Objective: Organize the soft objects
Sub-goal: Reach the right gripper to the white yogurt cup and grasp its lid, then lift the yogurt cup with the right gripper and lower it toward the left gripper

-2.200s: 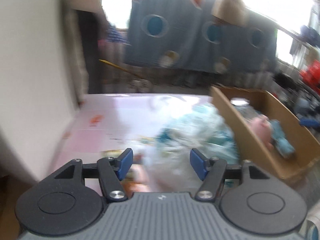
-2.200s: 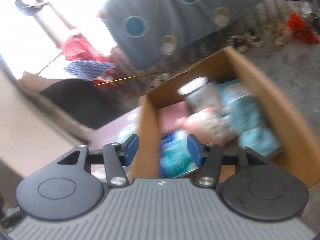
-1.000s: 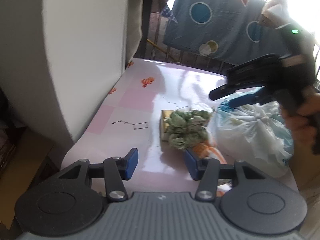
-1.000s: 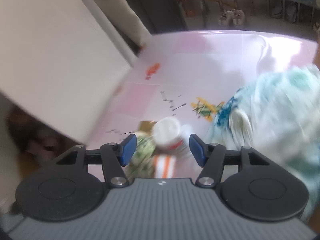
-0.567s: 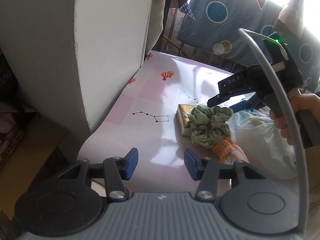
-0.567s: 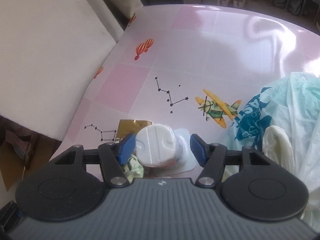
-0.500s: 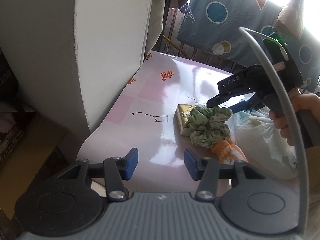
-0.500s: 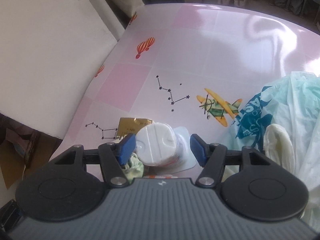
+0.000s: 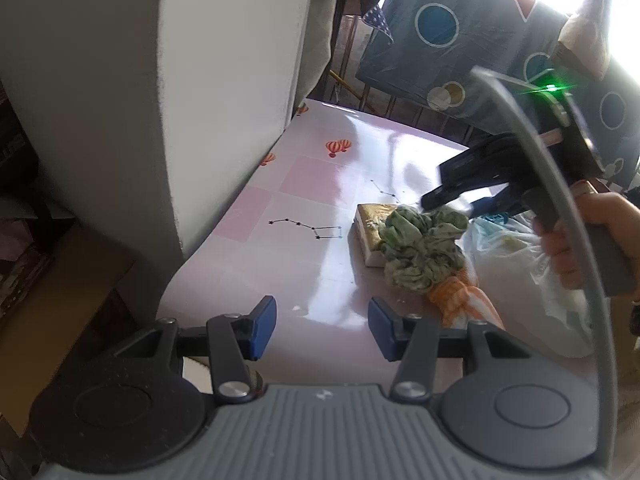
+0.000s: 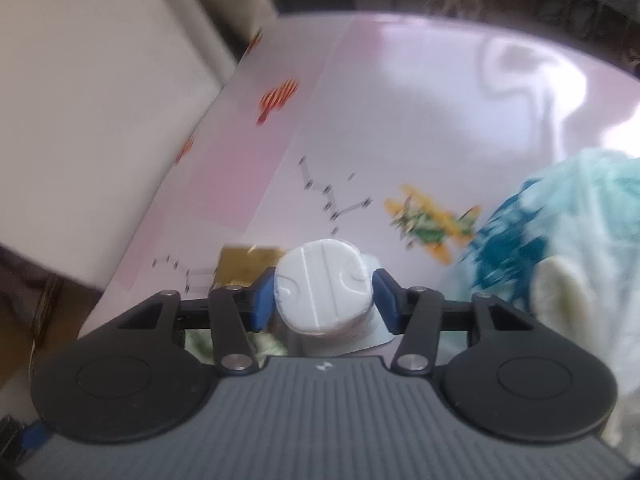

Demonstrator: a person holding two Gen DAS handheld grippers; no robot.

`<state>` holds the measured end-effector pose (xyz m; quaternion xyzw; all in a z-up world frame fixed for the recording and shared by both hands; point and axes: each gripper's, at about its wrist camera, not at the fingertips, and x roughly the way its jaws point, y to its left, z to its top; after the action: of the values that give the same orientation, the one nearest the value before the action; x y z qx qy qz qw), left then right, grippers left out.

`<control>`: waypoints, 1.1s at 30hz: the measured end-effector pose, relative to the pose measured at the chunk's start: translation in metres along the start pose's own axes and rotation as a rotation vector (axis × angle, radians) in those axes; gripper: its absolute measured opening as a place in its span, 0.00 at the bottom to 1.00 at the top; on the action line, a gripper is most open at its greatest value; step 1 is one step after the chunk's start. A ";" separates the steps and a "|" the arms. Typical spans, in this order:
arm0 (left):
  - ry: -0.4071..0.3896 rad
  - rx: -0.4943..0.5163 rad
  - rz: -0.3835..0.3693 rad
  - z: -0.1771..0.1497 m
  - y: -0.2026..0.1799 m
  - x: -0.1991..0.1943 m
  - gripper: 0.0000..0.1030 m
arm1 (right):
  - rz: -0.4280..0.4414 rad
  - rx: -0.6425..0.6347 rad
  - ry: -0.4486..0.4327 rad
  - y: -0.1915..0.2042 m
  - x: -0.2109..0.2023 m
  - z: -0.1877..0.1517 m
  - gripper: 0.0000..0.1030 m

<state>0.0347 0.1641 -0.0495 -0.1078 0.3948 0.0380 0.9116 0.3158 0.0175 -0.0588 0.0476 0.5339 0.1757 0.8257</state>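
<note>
On the pink surface [image 9: 304, 248], centre-right in our left view, the carrot plush [image 9: 428, 256] lies with its long axis running from green top at upper left to orange body at lower right. Our right claw [image 10: 324, 294] is the nearer one, clenched on its white cap [image 10: 322, 286]. Our left claw [image 9: 322, 330] hangs released, low in frame.

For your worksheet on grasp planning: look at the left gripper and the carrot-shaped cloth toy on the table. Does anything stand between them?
Nothing visible does. The left gripper is open over bare pink tablecloth; the carrot toy lies ahead and to its right. The gold packet lies beyond the toy, touching its far side.
</note>
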 end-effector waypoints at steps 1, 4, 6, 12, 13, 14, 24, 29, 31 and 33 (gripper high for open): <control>-0.001 -0.003 0.000 0.000 0.001 0.000 0.50 | -0.010 0.014 -0.026 -0.004 -0.006 0.002 0.46; -0.008 -0.003 -0.005 0.000 0.001 -0.003 0.50 | -0.044 0.023 -0.111 -0.011 -0.025 0.007 0.45; -0.014 0.004 -0.007 -0.001 -0.001 -0.006 0.50 | -0.028 0.041 -0.165 -0.016 -0.041 0.008 0.45; -0.036 0.032 -0.008 -0.004 -0.001 -0.019 0.50 | 0.268 0.146 -0.206 -0.019 -0.088 -0.003 0.45; -0.038 0.037 -0.003 -0.004 0.000 -0.021 0.50 | 0.328 0.162 -0.185 -0.017 -0.090 -0.008 0.45; -0.038 0.040 0.002 -0.005 0.002 -0.023 0.50 | 0.384 0.182 -0.156 -0.014 -0.090 -0.013 0.46; 0.007 0.022 0.027 -0.015 0.015 -0.024 0.50 | 0.579 0.433 0.248 0.006 0.013 -0.086 0.46; 0.013 0.030 -0.002 -0.012 0.008 -0.018 0.50 | 0.555 0.440 0.229 0.001 0.016 -0.091 0.45; 0.021 0.034 -0.028 -0.012 0.005 -0.012 0.50 | 0.510 0.405 0.217 -0.001 0.008 -0.090 0.46; 0.040 0.044 -0.056 -0.011 0.000 -0.002 0.50 | 0.485 0.390 0.207 -0.006 0.006 -0.090 0.48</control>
<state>0.0257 0.1615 -0.0549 -0.0995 0.4107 0.0014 0.9063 0.2390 0.0042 -0.1038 0.3125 0.6115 0.2658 0.6765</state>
